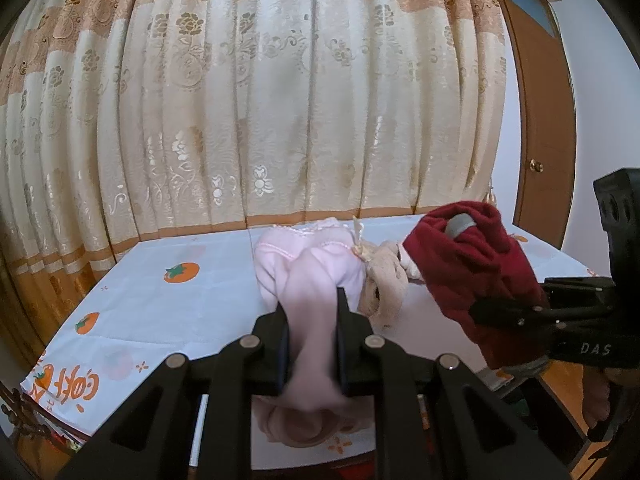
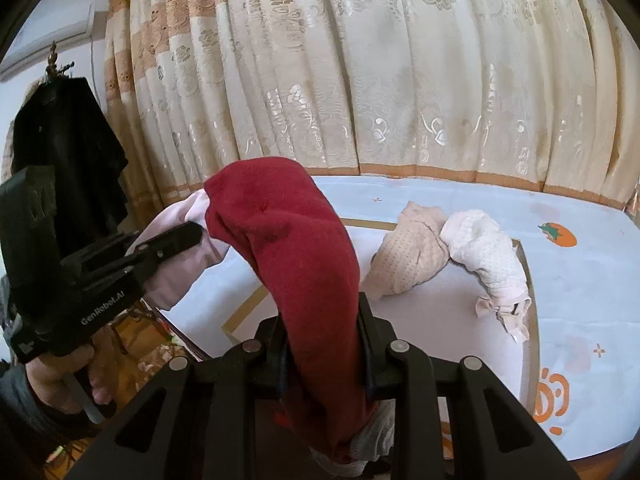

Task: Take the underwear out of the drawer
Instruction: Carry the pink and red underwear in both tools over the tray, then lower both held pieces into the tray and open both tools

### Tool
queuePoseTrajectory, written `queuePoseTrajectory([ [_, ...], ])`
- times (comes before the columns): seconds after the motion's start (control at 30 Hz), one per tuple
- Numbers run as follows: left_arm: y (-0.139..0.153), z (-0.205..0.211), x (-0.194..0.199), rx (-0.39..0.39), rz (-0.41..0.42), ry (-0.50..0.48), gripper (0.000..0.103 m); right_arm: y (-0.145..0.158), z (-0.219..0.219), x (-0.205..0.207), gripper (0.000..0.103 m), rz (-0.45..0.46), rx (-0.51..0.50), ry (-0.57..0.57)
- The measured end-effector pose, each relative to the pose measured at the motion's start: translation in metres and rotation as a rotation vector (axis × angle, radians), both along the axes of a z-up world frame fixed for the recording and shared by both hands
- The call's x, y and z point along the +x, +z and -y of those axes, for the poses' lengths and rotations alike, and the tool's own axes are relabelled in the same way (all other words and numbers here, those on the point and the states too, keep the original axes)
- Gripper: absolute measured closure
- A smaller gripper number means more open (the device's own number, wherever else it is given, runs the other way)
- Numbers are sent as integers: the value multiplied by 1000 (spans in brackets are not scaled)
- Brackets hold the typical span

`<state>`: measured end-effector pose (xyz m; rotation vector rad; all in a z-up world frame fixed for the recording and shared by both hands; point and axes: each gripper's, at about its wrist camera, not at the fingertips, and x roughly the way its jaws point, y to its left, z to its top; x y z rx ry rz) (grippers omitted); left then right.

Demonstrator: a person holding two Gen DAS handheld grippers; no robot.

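My left gripper [image 1: 312,320] is shut on pink underwear [image 1: 316,264] and holds it over the table; it also shows at the left of the right wrist view [image 2: 176,240]. My right gripper [image 2: 320,320] is shut on dark red underwear [image 2: 292,236] and holds it above the table; it shows at the right of the left wrist view [image 1: 472,264]. A beige dotted pair [image 2: 408,256] and a white-pink pair [image 2: 488,256] lie on the table. The drawer is not in view.
The table [image 1: 160,304] has a white cloth with orange persimmon prints. A cream floral curtain [image 1: 256,100] hangs behind it. A wooden door [image 1: 540,120] stands at the right. A black garment [image 2: 68,152] hangs at the left.
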<state>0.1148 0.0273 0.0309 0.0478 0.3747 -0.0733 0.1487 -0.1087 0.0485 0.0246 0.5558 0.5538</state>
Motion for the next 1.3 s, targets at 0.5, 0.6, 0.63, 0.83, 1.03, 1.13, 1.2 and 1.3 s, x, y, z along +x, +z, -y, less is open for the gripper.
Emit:
queuePoseTrajectory([
  [0.5,7,-1,38,1,-26,-6,87,15,-14,45,74,-81,64,-8],
  [0.6,7,-2,51,-8,-41,-3,87,19,-18,57,74,-97,82,-19],
  [0.63,7,-2,54,-9,-42,0,87,20,-19,62,74,-105,91,-24],
  [0.83,7,-3,78,-18,-54,22,87,21,-24,93,74,-173,150,-34],
  [1.03,0,0,102,-17,-91,20,87,12,-22,123,74,-245,184,-70],
  [1.13,-7,0,117,-30,-130,14,87,2,-18,142,74,-294,195,-101],
  [1.2,-13,-1,126,-39,-157,10,87,-2,-15,152,74,-316,199,-115],
  [1.3,-22,0,137,-51,-195,3,87,-9,-14,165,74,-344,193,-127],
])
